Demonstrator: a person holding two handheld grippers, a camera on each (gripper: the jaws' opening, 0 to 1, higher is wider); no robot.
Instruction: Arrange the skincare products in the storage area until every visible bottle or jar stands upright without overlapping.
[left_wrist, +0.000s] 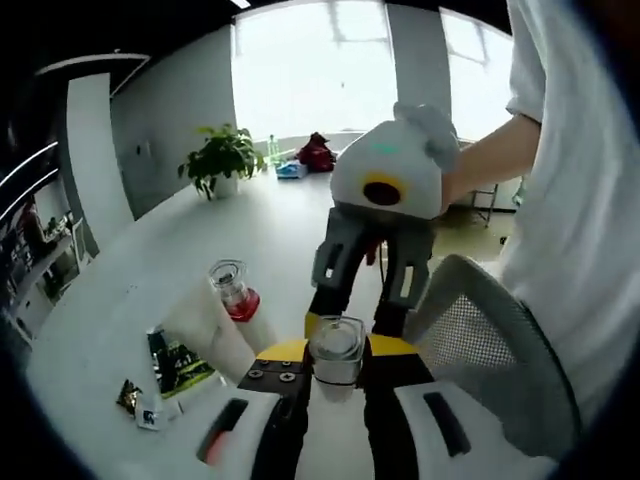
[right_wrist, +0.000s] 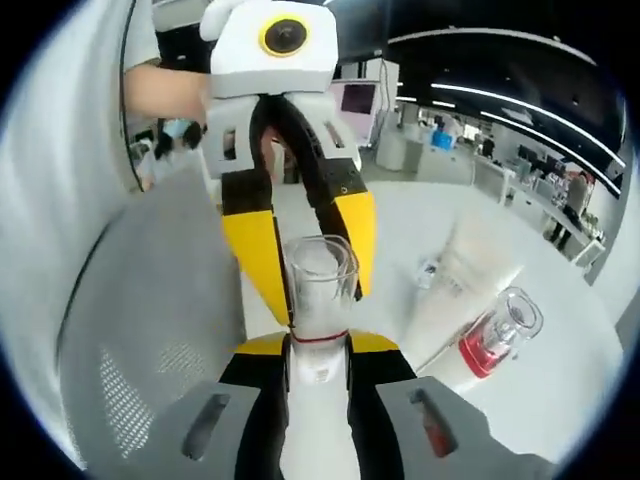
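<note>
A white bottle (left_wrist: 336, 395) with a clear cap (left_wrist: 336, 340) sits between the jaws of my left gripper (left_wrist: 337, 352), which is shut on its body. In the right gripper view the same bottle (right_wrist: 318, 420) runs up between the jaws of my right gripper (right_wrist: 320, 345), also shut on it. The two grippers face each other, and each one's yellow fingertips flank the cap in the other's view. On the white table lie a white tube (left_wrist: 208, 330) (right_wrist: 455, 285) and a clear-capped bottle with a red collar (left_wrist: 234, 292) (right_wrist: 497, 338).
A grey mesh chair back (left_wrist: 490, 350) (right_wrist: 150, 330) stands close beside the grippers. A person in a white shirt (left_wrist: 580, 200) holds them. A dark green card (left_wrist: 180, 362) and small packets (left_wrist: 140, 405) lie on the table (left_wrist: 120, 300). A potted plant (left_wrist: 222, 158) stands at its far end.
</note>
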